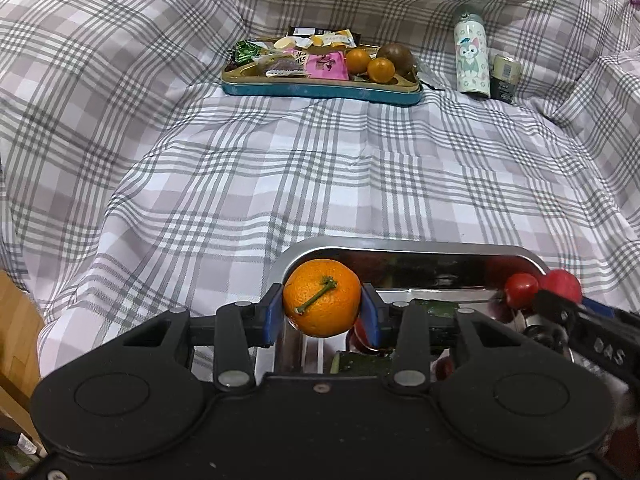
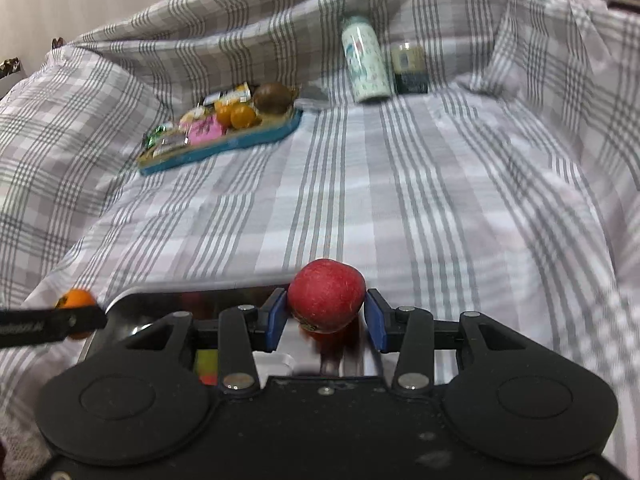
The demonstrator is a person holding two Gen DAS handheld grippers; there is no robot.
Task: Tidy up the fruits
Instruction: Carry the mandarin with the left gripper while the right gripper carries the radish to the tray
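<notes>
Left wrist view: left gripper [image 1: 322, 307] grips an orange [image 1: 322, 298]; right gripper [image 2: 326, 312] grips a red fruit [image 2: 326, 300].
Carry both level, squeeze steady, towards the blue tray [image 1: 320, 90], I judge.

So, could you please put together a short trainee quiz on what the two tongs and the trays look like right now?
1. True or false: the left tongs are shut on an orange with a green stem.
2. What do the right tongs hold? A) a kiwi B) a red apple C) a bottle
3. Fill in: the two small oranges in the far blue tray lie beside a ____ fruit.

Key: 1 true; 2 B; 3 brown.
</notes>
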